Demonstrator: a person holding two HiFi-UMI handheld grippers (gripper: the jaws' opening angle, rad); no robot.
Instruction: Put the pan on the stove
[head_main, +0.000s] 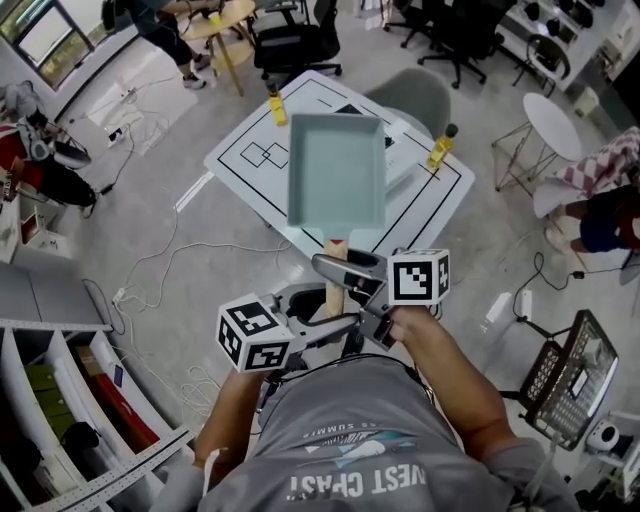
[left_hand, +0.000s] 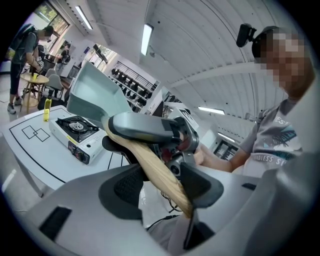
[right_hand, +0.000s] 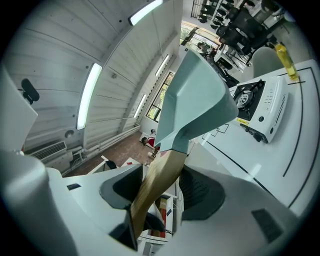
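A pale teal rectangular pan (head_main: 337, 170) hangs in the air above the white table (head_main: 240, 160), tilted in both gripper views. Its wooden handle (head_main: 336, 288) points toward me. My right gripper (head_main: 335, 268) is shut on the handle close to the pan body, and the handle (right_hand: 160, 180) runs between its pads. My left gripper (head_main: 335, 322) is shut on the handle's near end (left_hand: 167, 182). The white portable gas stove (left_hand: 75, 131) stands on the table; in the head view the pan hides most of the stove (head_main: 402, 165), while the right gripper view shows the stove (right_hand: 262, 107) off to the right.
Two yellow bottles (head_main: 277, 105) (head_main: 441, 147) stand on the table at either side of the stove. A grey chair (head_main: 415, 95) sits behind the table, and a small round white table (head_main: 552, 125) at right. Cables trail on the floor at left, and people stand or sit around the room.
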